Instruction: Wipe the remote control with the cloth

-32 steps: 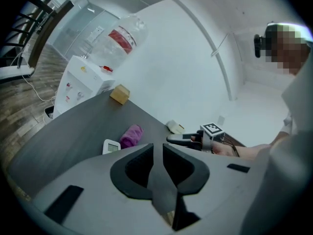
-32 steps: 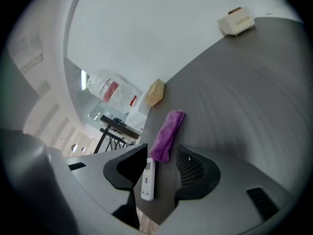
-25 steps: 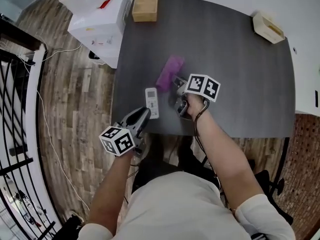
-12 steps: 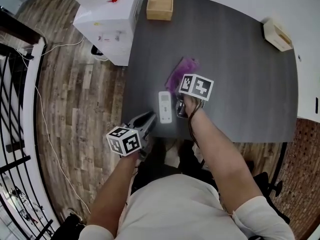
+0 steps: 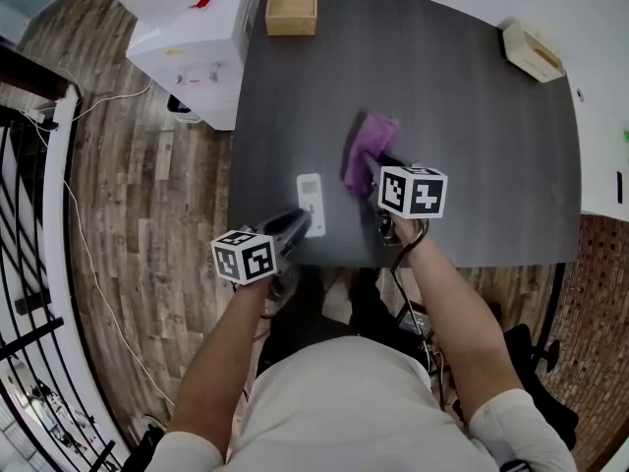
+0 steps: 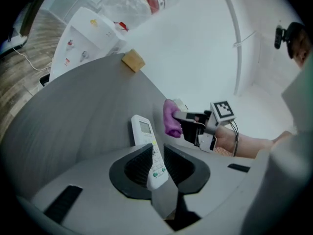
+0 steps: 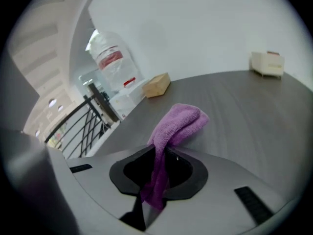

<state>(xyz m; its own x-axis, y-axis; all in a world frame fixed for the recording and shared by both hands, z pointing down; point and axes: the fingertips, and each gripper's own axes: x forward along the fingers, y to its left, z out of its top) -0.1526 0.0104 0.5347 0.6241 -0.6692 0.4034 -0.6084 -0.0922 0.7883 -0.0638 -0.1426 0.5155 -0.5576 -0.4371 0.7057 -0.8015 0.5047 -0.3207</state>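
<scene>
Pointing away lengthwise, remote control, display end far

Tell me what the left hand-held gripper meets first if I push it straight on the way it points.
The remote control: its near end already shows in the narrow gap of the left hand-held gripper, so any push runs into it at once. Whether the pads press on it I cannot tell.

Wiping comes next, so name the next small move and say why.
Probably swing the right gripper over to the remote control: its jaws have just closed on the purple cloth, and the left gripper pinches the remote's near end.
</scene>
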